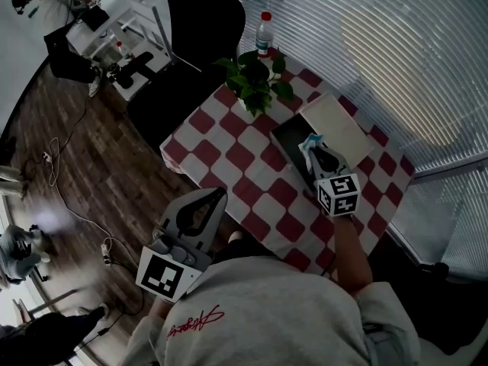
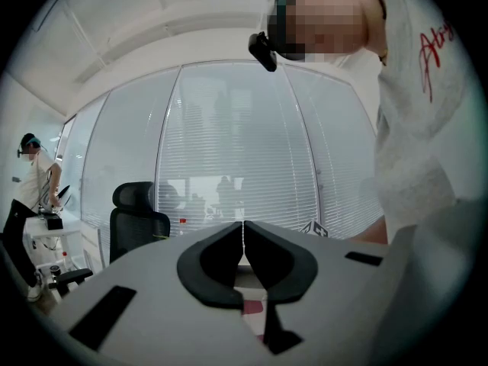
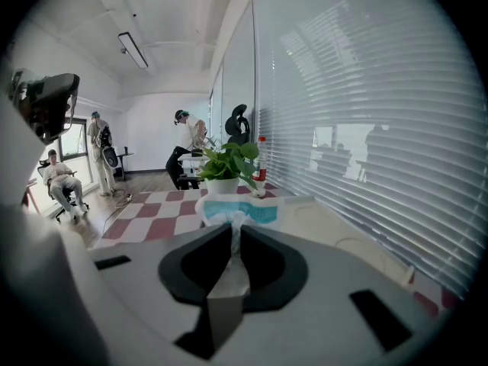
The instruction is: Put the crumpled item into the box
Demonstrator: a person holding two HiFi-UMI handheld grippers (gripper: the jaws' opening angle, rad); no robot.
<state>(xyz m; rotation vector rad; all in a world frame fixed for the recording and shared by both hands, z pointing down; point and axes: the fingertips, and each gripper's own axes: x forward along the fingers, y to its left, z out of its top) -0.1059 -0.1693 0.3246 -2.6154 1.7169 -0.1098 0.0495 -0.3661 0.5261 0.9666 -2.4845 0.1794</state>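
Observation:
The crumpled item (image 1: 310,144), white with a teal patch, hangs pinched in my right gripper (image 1: 318,155) just above the box (image 1: 288,138), a dark open tray with its cream lid (image 1: 336,125) lying beside it. In the right gripper view the crumpled item (image 3: 233,213) bulges out past the jaws of the right gripper (image 3: 232,231), which are shut on it. My left gripper (image 1: 219,194) is held off the table's near-left edge, over the floor. The left gripper (image 2: 243,231) has its tips touching and nothing between them.
The table (image 1: 229,155) wears a red-and-white checked cloth. A potted plant (image 1: 255,78) and a red-capped bottle (image 1: 264,33) stand at its far end. A black office chair (image 1: 200,21) stands beyond it, window blinds (image 1: 381,44) run along the right, and cables (image 1: 61,166) lie on the wooden floor.

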